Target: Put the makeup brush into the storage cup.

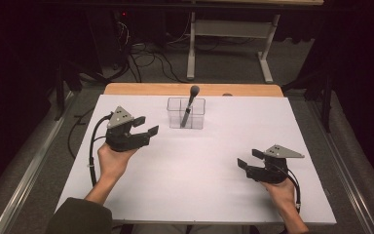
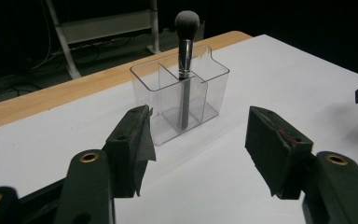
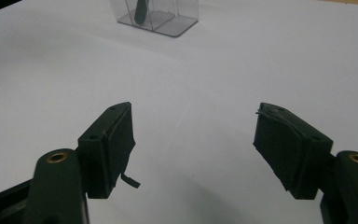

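A clear plastic organizer (image 1: 186,113) with compartments stands near the far middle of the white table (image 1: 195,161). A makeup brush (image 1: 190,103) leans in it, bristle head up. My left gripper (image 1: 146,126) hovers open to the left of the organizer, nothing between its fingers. In the left gripper view the organizer (image 2: 179,93) and brush (image 2: 186,51) stand just beyond the open jaws. My right gripper (image 1: 249,158) is open at the right front of the table, far from the organizer. The right gripper view catches the organizer's base (image 3: 157,16) at the top edge.
A wooden strip (image 1: 190,89) runs along the table's far edge. Beyond it, on the floor, are a white metal frame (image 1: 231,39) and loose cables (image 1: 146,56). White surface lies open between the two grippers.
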